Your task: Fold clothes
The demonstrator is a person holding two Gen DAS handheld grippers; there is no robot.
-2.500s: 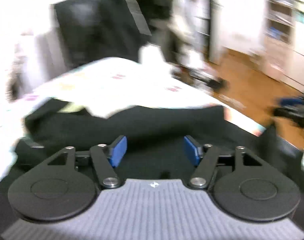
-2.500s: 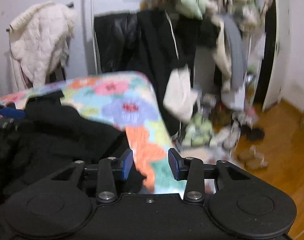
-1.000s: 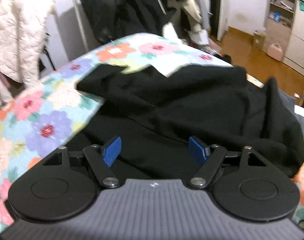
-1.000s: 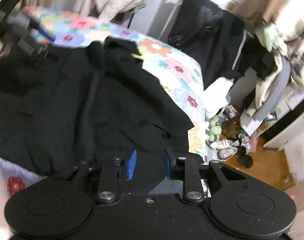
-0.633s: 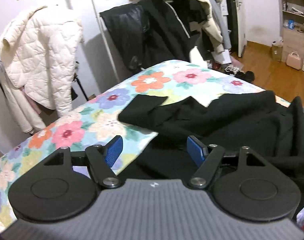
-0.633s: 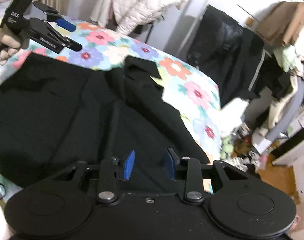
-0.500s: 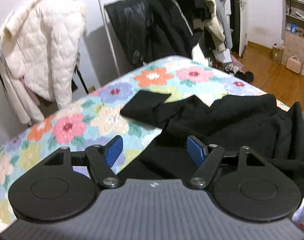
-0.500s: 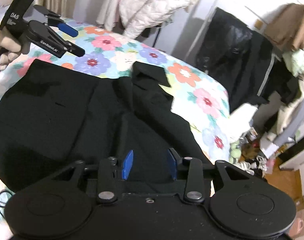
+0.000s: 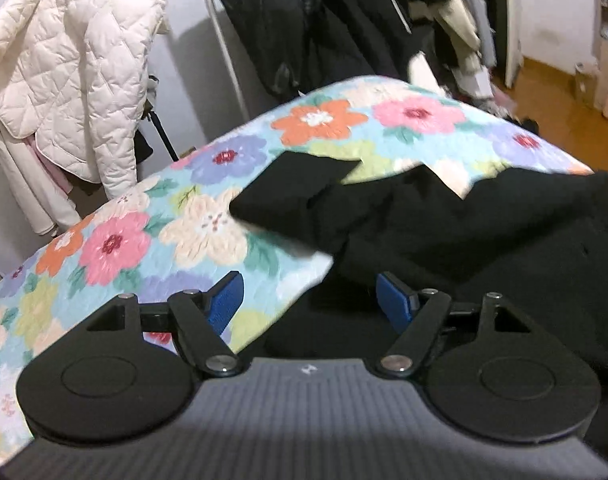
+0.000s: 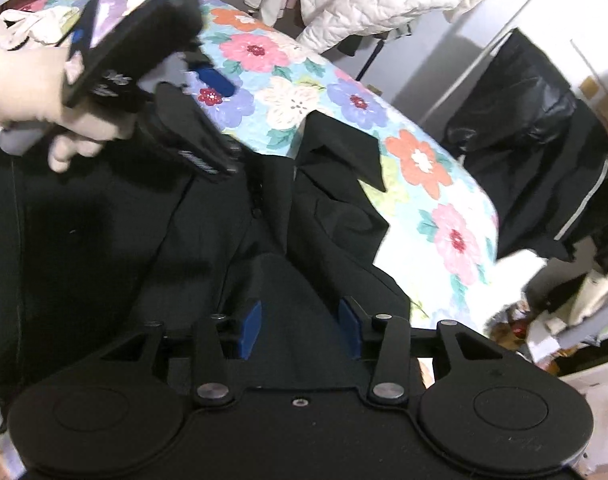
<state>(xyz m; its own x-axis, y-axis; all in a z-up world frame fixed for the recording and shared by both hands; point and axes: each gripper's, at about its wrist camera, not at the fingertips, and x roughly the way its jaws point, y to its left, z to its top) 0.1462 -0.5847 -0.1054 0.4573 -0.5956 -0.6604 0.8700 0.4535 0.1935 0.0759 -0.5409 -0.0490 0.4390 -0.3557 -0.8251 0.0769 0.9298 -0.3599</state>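
Garment: black garment (image 9: pixel 463 232) spread rumpled over floral bedspread (image 9: pixel 200 208), one sleeve end lying out on the flowers
Left gripper (image 9: pixel 307 300): jaws spread, empty, over the garment's edge
Right gripper (image 10: pixel 300 330): jaws apart, dark fabric between the pads, contact unclear
Background: white quilted jacket (image 9: pixel 72 60) hanging

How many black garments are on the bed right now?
1 that I can tell: a black garment spread over the floral bedspread, under both open grippers, left gripper and right gripper. Its folds could hide a second piece.
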